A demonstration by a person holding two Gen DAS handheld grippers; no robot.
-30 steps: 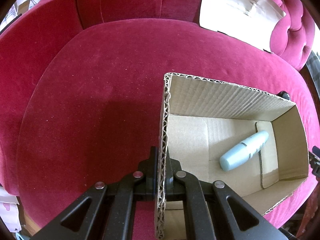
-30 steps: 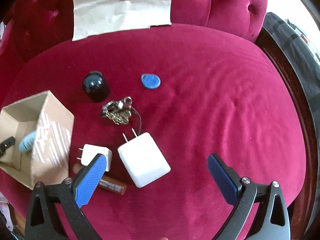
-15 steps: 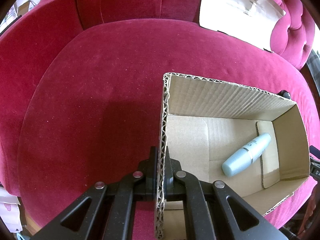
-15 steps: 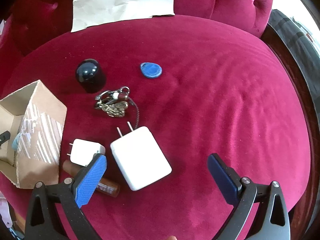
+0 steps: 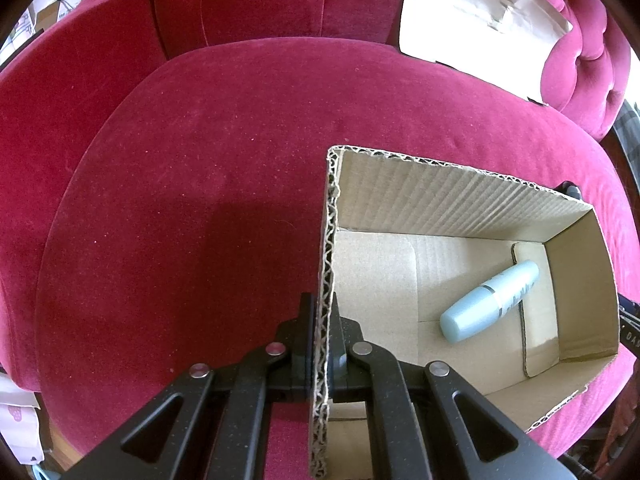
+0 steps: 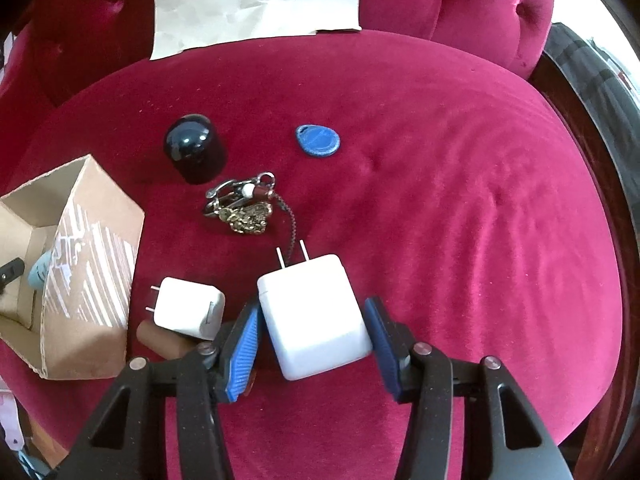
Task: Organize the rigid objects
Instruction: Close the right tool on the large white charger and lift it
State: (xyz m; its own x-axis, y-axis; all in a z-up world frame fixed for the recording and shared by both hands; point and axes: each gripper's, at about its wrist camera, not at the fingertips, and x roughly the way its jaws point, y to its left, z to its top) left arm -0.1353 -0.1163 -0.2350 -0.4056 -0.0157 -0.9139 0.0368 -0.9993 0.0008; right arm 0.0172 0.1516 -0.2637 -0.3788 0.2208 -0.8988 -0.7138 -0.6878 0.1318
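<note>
My left gripper (image 5: 322, 332) is shut on the near wall of an open cardboard box (image 5: 448, 196) on the red velvet seat; a pale blue bottle (image 5: 490, 302) lies inside. The box also shows in the right wrist view (image 6: 90, 264). My right gripper (image 6: 314, 332) has its blue pads either side of a large white charger (image 6: 314, 316), closed in around it. A small white charger (image 6: 188, 308) and a brown tube (image 6: 164, 340) lie to its left.
A black dome (image 6: 194, 152), a blue key fob (image 6: 318, 142) and a bunch of keys with a chain (image 6: 244, 208) lie further back on the seat. A sheet of paper (image 6: 256, 0) leans on the backrest. The seat edge drops off at right.
My right gripper moved forward and closed from wide open onto the large white charger. The left gripper kept hold of the box wall.
</note>
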